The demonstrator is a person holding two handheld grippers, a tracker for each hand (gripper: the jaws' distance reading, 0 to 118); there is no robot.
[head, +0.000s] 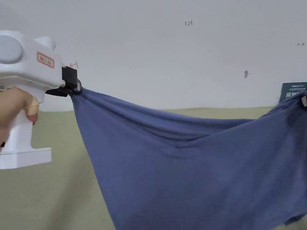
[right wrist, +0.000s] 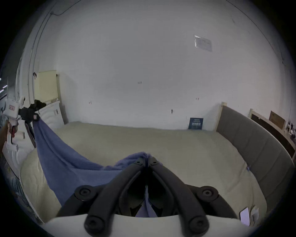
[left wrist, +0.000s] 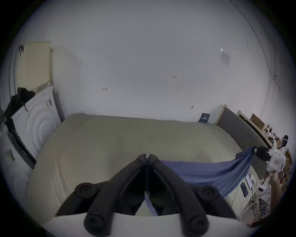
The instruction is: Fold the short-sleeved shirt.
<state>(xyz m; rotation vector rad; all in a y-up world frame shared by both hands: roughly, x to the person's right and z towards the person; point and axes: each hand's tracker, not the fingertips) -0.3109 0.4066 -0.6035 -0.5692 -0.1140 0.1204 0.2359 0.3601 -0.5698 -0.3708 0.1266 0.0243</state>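
The soft blue knit short-sleeved shirt (head: 195,164) is held in the air above the wide pale-green padded bed surface (head: 39,206), stretched between the two grippers and sagging in a shallow curve along its upper edge. The white pistol-shaped left gripper (head: 75,89), gripped by a hand (head: 0,118), is seen with its black jaws pressed together on one bunched corner of the fabric; in the left gripper view the jaws meet with cloth pinched between them. The right gripper (head: 306,101) is likewise closed on the opposite corner, where a tuft of fabric is seen protruding past the jaw tips in the right gripper view. The lower part of the garment hangs free, and whether it touches the surface cannot be told. The step in hand is judged to be the spreading of the garment before any fold is made. For the next move, the shirt is probably to be lowered and laid flat on the surface, with tension kept even so that creases are avoided.
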